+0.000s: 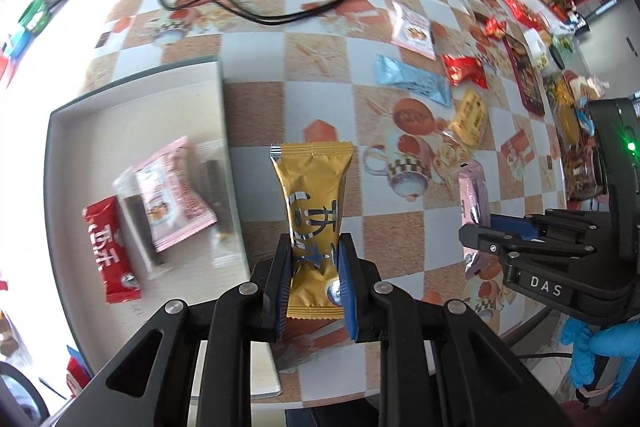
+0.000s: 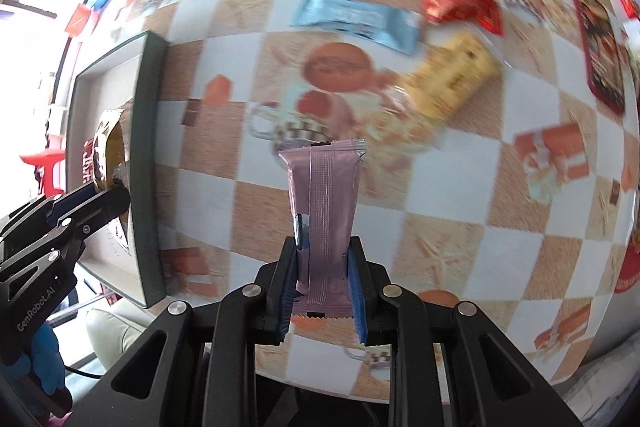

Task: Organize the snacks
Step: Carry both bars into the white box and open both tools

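Gripping a gold snack packet [image 1: 312, 211] in the left hand-held gripper [image 1: 313, 267] beside the tray [image 1: 136, 95]; pinching a pink wafer packet [image 2: 323, 223] in the right hand-held gripper [image 2: 323, 267] above the checkered tabletop [image 2: 460, 207].

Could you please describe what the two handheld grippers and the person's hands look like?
Both the left gripper and the right gripper are black linkage frames with silver rivets and blue ribbed pads. One body reads "DAS" and shows a green light, the other "GenRobot.AI". The hands wear blue gloves.
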`<action>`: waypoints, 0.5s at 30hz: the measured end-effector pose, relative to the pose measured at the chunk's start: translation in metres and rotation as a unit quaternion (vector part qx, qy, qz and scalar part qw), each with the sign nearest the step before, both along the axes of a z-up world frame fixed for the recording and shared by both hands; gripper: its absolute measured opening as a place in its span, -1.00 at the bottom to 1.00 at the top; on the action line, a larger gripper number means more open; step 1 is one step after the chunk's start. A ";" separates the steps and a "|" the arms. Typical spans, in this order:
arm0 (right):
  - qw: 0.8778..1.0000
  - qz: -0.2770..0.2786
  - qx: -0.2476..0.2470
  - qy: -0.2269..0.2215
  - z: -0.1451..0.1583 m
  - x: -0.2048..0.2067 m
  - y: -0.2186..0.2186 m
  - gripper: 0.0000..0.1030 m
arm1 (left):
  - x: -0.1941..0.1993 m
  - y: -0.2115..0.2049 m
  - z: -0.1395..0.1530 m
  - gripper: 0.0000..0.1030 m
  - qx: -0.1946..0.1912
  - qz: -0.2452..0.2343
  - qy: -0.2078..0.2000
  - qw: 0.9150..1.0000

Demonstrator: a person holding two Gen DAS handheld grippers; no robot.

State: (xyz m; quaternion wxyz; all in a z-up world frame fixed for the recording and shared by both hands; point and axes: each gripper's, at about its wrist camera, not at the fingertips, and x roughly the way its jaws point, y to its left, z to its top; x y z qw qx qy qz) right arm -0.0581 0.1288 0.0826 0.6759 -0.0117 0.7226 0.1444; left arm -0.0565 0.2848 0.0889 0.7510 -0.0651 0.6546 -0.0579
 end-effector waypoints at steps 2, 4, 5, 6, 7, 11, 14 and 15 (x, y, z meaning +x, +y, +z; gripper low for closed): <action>1.000 0.015 0.001 -0.002 0.004 0.001 0.015 -0.51 | -0.003 0.011 0.002 -0.53 -0.001 0.010 -0.002 1.000; 1.000 0.028 0.003 -0.004 0.005 0.000 0.026 -0.51 | -0.008 0.023 0.003 -0.53 -0.001 0.023 -0.004 1.000; 0.999 0.037 0.004 -0.005 0.007 0.001 0.034 -0.51 | -0.010 0.029 0.003 -0.53 -0.002 0.030 -0.005 1.000; 0.999 0.043 0.005 -0.006 0.006 -0.001 0.044 -0.51 | -0.012 0.035 0.003 -0.53 -0.002 0.037 -0.005 0.999; 0.999 0.050 0.006 -0.007 0.007 -0.001 0.052 -0.51 | -0.015 0.042 0.003 -0.53 -0.002 0.044 -0.005 0.999; 0.997 0.079 0.010 -0.011 0.008 -0.001 0.080 -0.51 | -0.024 0.064 0.001 -0.53 0.000 0.067 -0.003 0.998; 0.995 0.096 0.015 -0.012 0.007 -0.005 0.093 -0.51 | -0.031 0.080 -0.001 -0.53 0.002 0.084 0.000 0.996; 0.994 0.103 0.017 -0.011 0.008 -0.005 0.101 -0.51 | -0.034 0.085 -0.002 -0.53 0.003 0.090 0.001 0.996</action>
